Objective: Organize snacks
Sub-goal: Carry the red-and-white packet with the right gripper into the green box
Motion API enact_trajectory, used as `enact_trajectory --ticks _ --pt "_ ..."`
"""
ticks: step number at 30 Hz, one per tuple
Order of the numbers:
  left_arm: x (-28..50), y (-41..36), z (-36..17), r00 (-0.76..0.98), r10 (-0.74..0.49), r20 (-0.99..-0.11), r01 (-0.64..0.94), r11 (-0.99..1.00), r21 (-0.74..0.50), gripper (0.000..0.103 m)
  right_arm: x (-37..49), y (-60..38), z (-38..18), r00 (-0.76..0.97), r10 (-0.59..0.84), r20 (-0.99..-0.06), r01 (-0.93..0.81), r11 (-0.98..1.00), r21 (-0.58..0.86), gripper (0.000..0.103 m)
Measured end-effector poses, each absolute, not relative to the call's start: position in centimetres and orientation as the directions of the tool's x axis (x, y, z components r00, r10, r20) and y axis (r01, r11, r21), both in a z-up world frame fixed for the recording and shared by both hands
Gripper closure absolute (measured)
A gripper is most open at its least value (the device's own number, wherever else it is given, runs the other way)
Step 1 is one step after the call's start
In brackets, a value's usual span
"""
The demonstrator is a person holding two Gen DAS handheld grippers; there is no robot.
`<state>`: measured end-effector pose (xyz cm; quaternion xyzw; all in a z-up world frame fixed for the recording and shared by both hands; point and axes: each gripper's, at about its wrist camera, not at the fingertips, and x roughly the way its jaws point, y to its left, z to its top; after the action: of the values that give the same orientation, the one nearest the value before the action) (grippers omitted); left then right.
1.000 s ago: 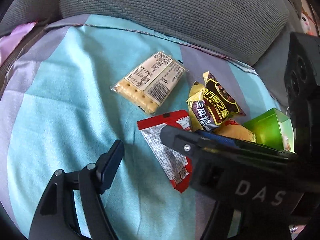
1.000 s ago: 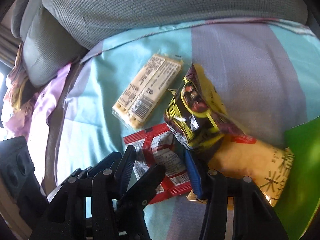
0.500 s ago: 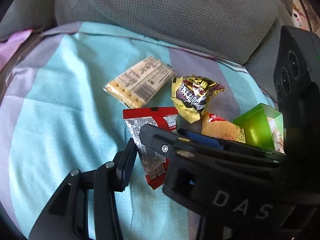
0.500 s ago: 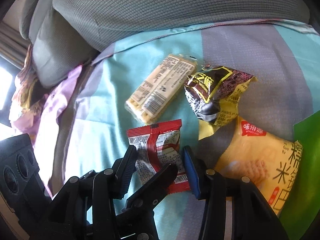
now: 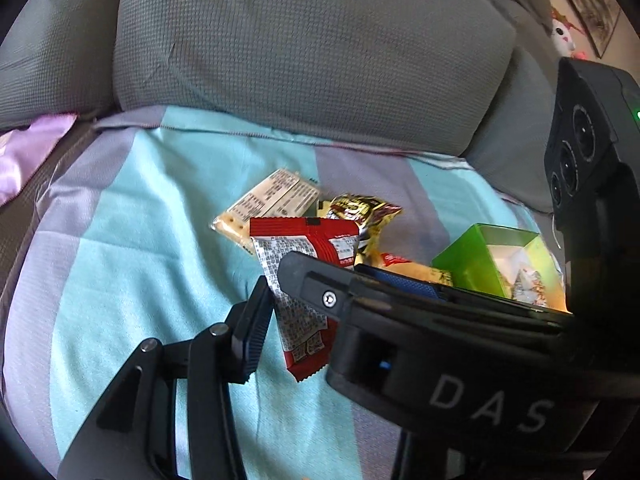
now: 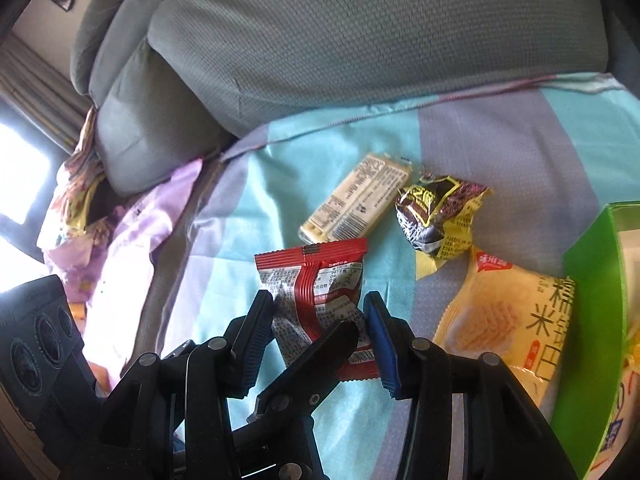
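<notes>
I am gripping the red snack packet [image 6: 316, 296] with the right gripper [image 6: 320, 320], its fingers [image 6: 256, 340] pressing both sides. The packet is rising off the striped cloth [image 6: 500, 140]. Beyond it are lying a cracker pack [image 6: 356, 200] and a dark yellow-edged packet [image 6: 436, 216]; a yellow rice-cracker bag [image 6: 508, 312] is touching the green box [image 6: 592, 320].

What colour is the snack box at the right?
Bright green box, seen best in the left wrist view.
</notes>
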<state>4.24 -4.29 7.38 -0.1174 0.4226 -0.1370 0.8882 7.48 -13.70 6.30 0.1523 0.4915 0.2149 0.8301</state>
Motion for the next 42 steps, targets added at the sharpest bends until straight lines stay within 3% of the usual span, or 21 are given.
enact_trajectory --ticks 19,42 --pt "1.7 -6.3 9.8 0.654 -0.43 -0.623 0.268 0.901 -0.34 0.059 3.8 -15.4 9.8 0.548 0.429 -0.718 -0.175 0.898 0.403 0.053" --pt "-0.7 -13.2 13.4 0.661 -0.475 -0.581 0.433 0.874 -0.221 0.059 -0.8 -22.5 12.8 0.683 0.393 -0.616 -0.104 0.887 0.45 0.053"
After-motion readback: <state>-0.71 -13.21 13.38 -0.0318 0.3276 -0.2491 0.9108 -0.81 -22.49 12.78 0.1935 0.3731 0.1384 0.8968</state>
